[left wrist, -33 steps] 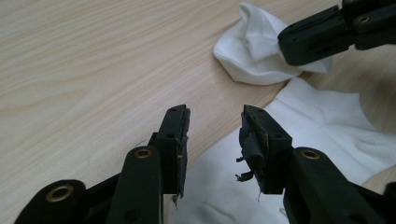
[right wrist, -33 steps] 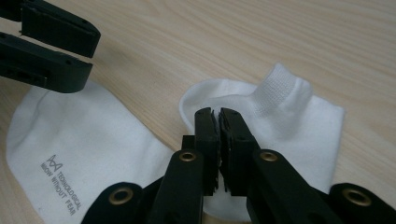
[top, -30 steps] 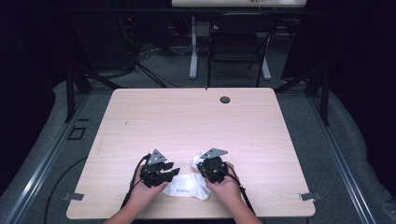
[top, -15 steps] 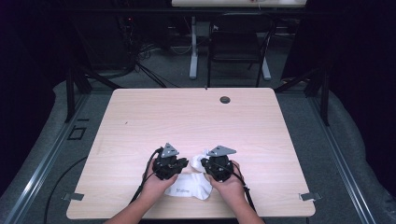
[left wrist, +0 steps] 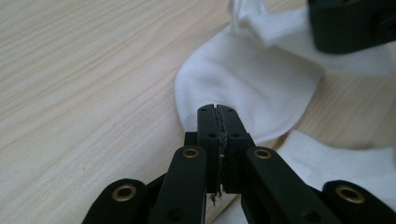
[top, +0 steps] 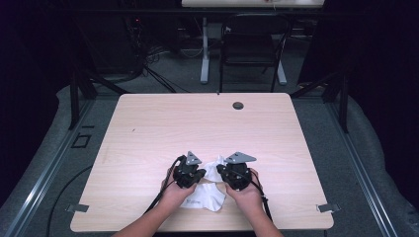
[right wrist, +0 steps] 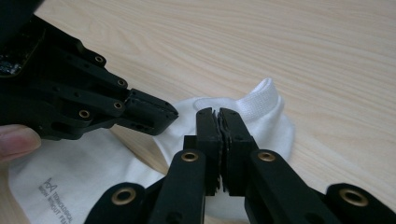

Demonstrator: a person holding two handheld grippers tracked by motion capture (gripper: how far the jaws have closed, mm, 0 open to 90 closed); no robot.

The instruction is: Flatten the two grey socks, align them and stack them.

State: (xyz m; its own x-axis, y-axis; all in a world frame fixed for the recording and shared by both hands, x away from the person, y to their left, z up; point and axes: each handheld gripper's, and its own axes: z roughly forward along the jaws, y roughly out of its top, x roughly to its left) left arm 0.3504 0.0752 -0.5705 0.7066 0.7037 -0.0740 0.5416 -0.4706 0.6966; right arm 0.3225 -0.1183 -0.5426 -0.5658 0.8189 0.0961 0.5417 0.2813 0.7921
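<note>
We see the left claw (left wrist: 217,112) with its jaws pressed together, their toothed pads meeting in one thin seam, and we cannot tell whether any cloth is caught between them. Just beyond its tip lies a white sock (left wrist: 252,84), its rounded edge curving around the front of the jaws and resting flat on the tabletop (left wrist: 84,70). Farther out and to the upper right of that claw, the sock bunches into folds under the black body of the other gripper. Below and to the right of the left claw a second piece of white fabric (left wrist: 345,158) lies beside the first, with a strip of bare wood between them.

The right claw (right wrist: 218,114) also has its jaws shut tight, tip over the white sock (right wrist: 261,121), and again we cannot make out a pinch of cloth in the seam. Directly past its tip the sock's ribbed cuff (right wrist: 261,100) stands up in a fold. To the left of this claw the left gripper's jaws reach in over the fabric, and below them lies a flat white cloth with small grey printed lettering (right wrist: 58,198).

From above, both claws sit close together near the front edge of the tabletop, left claw (top: 189,174) and right claw (top: 234,174), with the white sock (top: 213,168) between them and spreading toward the person's hands.
</note>
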